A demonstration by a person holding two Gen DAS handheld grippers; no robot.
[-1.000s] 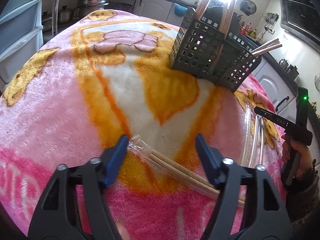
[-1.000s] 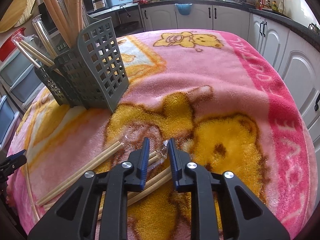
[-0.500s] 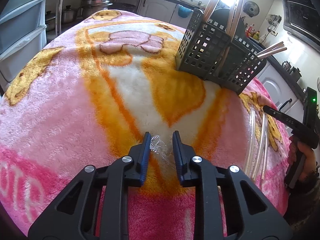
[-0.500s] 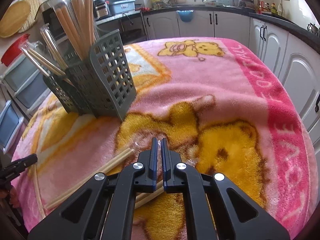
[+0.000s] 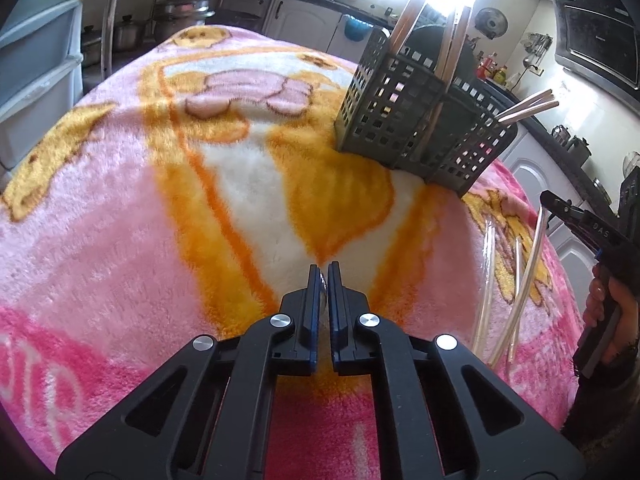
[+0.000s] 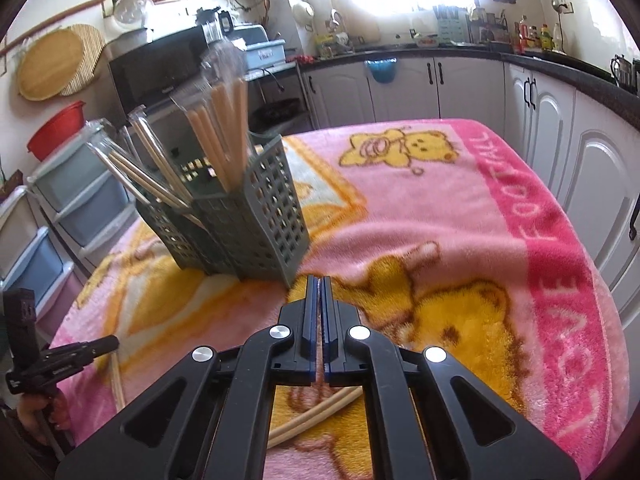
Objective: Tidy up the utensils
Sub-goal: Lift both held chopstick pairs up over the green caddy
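Note:
A grey lattice utensil basket [image 5: 420, 128] stands on the pink blanket [image 5: 120, 220] and holds several wrapped chopstick pairs; it also shows in the right wrist view [image 6: 248, 224]. My left gripper [image 5: 324, 272] is shut on the clear wrapper end of a chopstick pair, most of it hidden under the fingers. My right gripper [image 6: 319, 284] is shut on another wrapped chopstick pair [image 6: 316, 416], whose sticks show below the fingers. More wrapped chopsticks [image 5: 516, 280] lie on the blanket at the right of the left wrist view.
The other gripper shows at each view's edge: the right one [image 5: 580, 228], the left one [image 6: 52, 364]. Plastic drawers [image 6: 60, 216] stand past the table's left side. White kitchen cabinets [image 6: 560, 128] run behind and to the right.
My left gripper closed from wide open onto the wrapper end. My right gripper closed fully on its chopstick pair and lifted, and both views now sit higher and closer to the basket.

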